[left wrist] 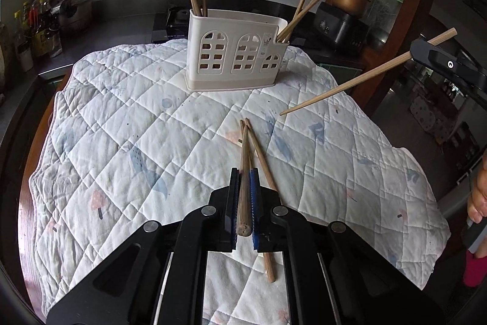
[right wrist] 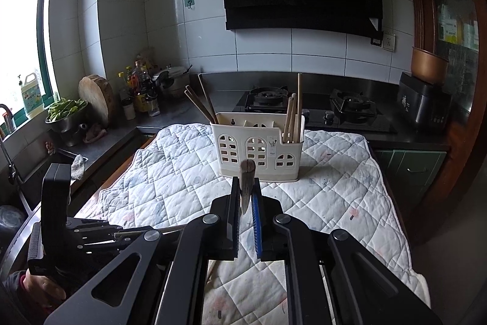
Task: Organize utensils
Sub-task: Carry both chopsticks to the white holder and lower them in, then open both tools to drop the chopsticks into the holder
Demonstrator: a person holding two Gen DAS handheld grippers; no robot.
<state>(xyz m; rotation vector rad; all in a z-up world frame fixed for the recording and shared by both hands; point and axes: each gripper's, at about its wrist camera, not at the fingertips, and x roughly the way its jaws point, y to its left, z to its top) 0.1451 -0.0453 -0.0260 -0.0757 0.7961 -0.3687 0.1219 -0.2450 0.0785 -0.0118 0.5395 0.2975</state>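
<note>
Over the quilted cloth, the left gripper is clamping a dark chopstick while the right gripper is pinching another chopstick near the white holder.

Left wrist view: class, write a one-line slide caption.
Left tool grips a chopstick above the quilted cloth; right tool carries another toward the white holder.

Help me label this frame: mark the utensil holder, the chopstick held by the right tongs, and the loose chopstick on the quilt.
utensil holder point(left wrist: 237, 57), left wrist view, front wall.
chopstick held by the right tongs point(left wrist: 344, 87), left wrist view, mid-shaft.
loose chopstick point(left wrist: 258, 151), left wrist view, upper shaft.
</note>
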